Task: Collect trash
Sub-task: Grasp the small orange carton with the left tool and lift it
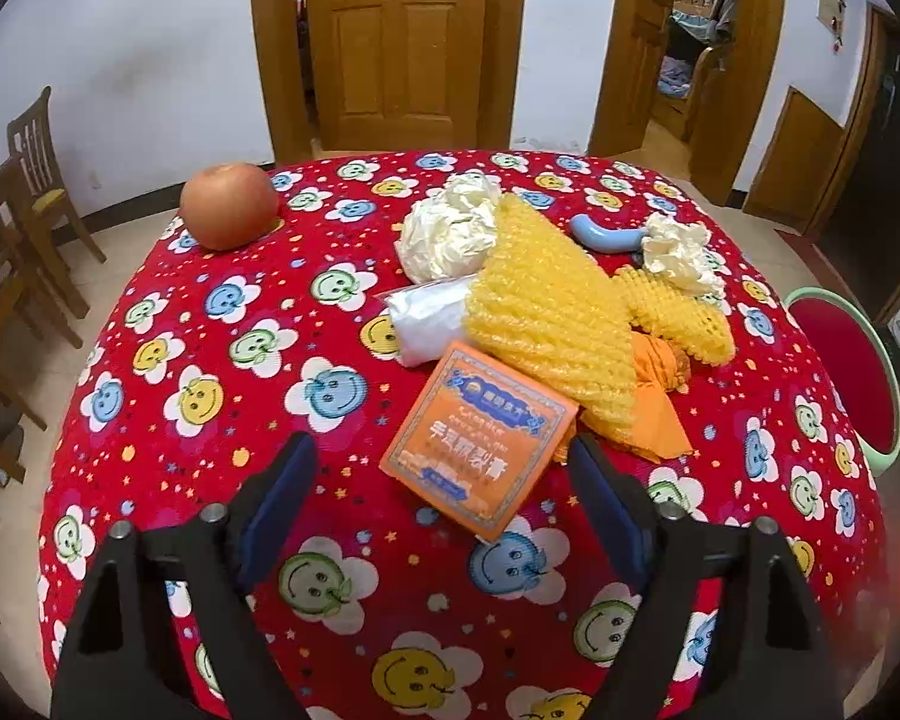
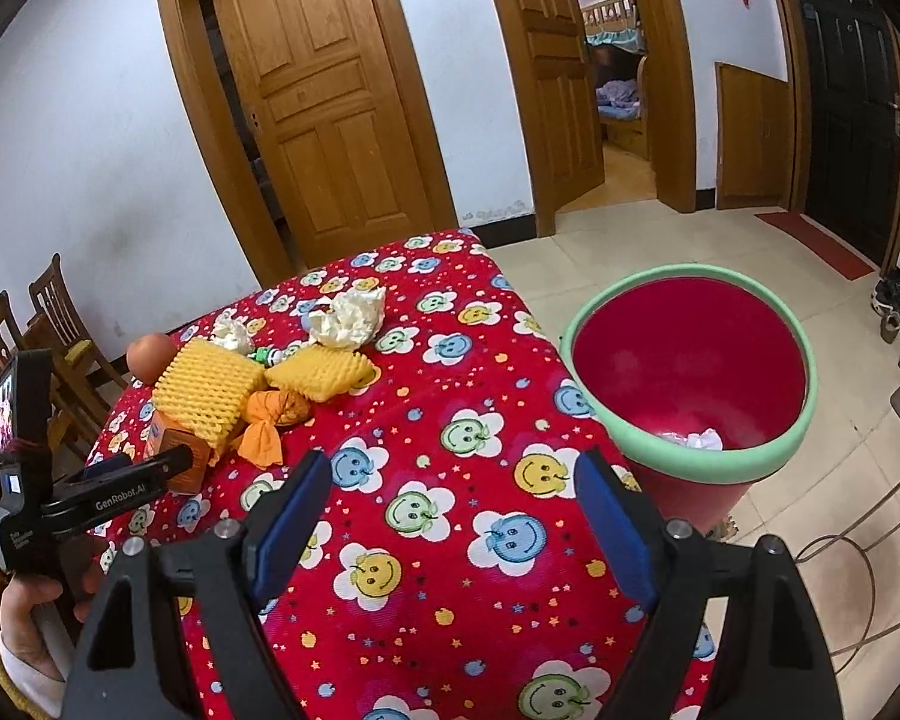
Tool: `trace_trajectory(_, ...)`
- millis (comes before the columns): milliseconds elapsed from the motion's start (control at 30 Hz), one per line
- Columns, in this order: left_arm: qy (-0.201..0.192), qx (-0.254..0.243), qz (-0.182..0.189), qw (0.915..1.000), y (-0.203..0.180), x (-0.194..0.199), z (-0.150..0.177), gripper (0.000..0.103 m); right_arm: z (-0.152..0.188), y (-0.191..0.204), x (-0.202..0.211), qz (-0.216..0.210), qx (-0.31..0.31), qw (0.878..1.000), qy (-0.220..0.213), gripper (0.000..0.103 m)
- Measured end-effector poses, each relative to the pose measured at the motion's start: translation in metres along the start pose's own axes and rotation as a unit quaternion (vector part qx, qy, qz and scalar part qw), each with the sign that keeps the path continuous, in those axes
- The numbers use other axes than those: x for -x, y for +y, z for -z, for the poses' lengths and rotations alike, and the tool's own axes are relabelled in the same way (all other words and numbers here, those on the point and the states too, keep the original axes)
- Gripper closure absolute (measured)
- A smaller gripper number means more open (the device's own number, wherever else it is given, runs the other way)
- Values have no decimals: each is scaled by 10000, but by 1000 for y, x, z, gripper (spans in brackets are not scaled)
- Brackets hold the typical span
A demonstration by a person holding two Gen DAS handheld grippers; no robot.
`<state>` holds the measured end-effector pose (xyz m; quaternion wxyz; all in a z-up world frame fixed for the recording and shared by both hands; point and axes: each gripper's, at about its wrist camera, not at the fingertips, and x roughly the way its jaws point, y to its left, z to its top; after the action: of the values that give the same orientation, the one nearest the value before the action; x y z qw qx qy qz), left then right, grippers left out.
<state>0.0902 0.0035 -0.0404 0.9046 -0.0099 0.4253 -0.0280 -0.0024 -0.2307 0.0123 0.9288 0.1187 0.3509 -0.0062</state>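
I bring the left gripper [image 1: 444, 468], jaws parted and ungrasping, astride the flat orange cardboard packet [image 1: 477, 441] to grasp it; the right gripper [image 2: 453, 486] waits released.

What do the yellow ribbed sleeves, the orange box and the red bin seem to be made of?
Yellow sleeves: soft foam netting, matte, judging by the puffy open mesh ribs. Orange box: printed cardboard, likely, with flat faces, crisp edges and a slight sheen. Red bin: probably moulded plastic, smooth and faintly glossy inside, with a pale green rim.
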Motion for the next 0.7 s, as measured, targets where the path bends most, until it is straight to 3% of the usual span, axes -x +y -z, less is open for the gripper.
trace_trajectory(100, 38, -14, 190, 9998, 0, -1, 1, 45, 0, 2, -2, -16, 16, 10000, 43, 18)
trace_trajectory(333, -78, 192, 353, 9992, 11, 15, 3, 49, 0, 13, -8, -104, 131, 9998, 105, 18)
trace_trajectory(700, -344, 461, -59, 9983, 40, 35, -1, 51, -9, 52, -26, -452, 438, 9978, 209, 18)
